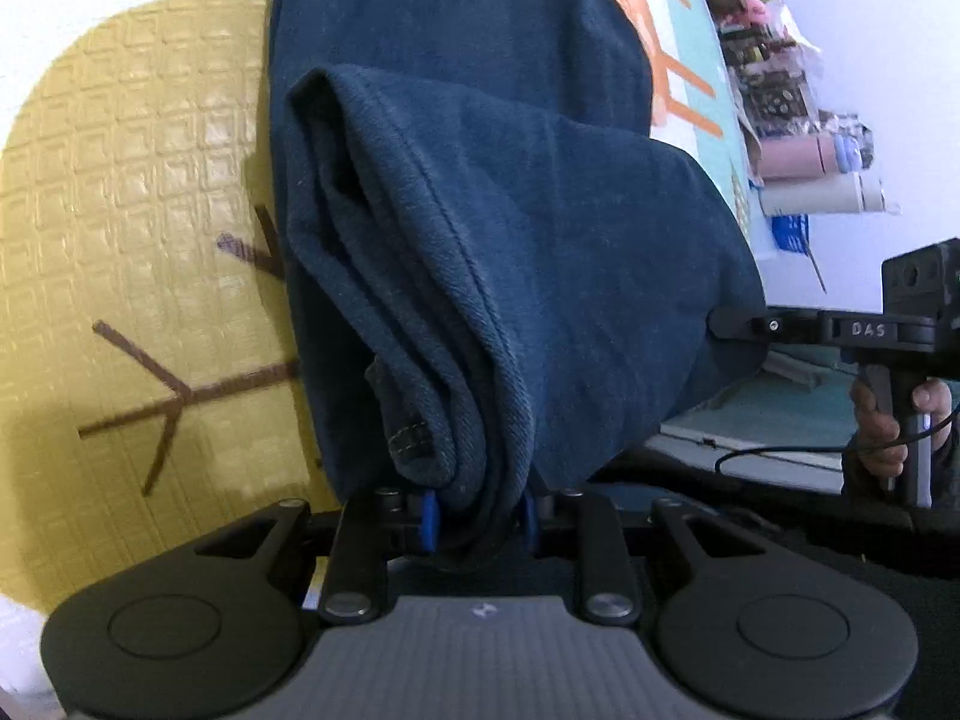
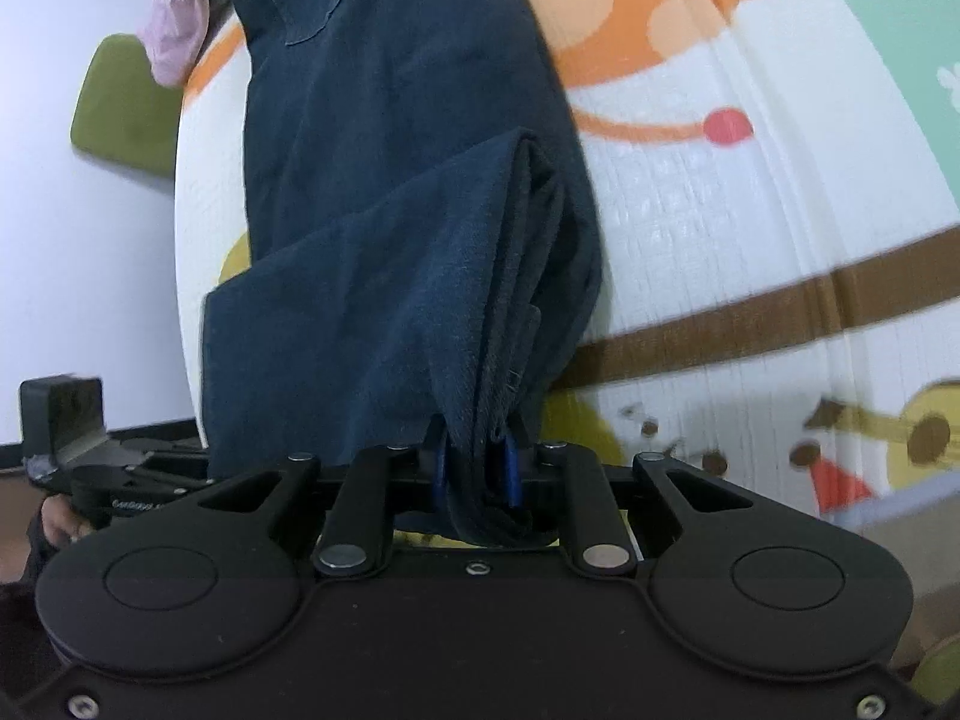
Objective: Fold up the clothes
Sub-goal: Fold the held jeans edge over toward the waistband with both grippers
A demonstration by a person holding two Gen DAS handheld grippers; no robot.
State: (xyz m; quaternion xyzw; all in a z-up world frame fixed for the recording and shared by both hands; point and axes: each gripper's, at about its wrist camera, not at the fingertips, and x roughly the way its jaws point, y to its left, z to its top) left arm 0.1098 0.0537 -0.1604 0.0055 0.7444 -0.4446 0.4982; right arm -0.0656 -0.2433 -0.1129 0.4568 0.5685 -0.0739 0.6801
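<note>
1. Denim, dark blue: the jeans (image 1: 480,228) lie stretched along a play mat (image 1: 138,192), their long axis running straight away from both grippers, with the pocketed waist end at the far end in the right wrist view.

2. Near end of the garment is lifted off the mat and bunched into thick folds; the rest trails forward and rests flat on the mat.

3. Left gripper (image 1: 477,516) has its jaws drawn narrow on one gathered corner of that near end, the blue pads (image 1: 428,519) pressing into several layers of cloth.

4. Right gripper (image 2: 477,468) is likewise closed narrow on the other corner, its blue pads (image 2: 511,471) pinching a stacked hem edge.

5. Both hold the same end, side by side, so neither is nearer the far waist; the cloth between them sags in a loose drape. In the left wrist view the other gripper shows at the right edge, a hand (image 1: 888,426) wrapped round its handle.

6. Judging from this, the fold to come turns on carrying the held end forward along the long axis, over the flat part toward the waist, keeping both corners level so the edges land square.

7. Beyond the jeans, a pinkish garment (image 2: 180,18) lies crumpled past the waist end, and a cluttered shelf of bottles (image 1: 810,174) stands off to the side of the mat.
</note>
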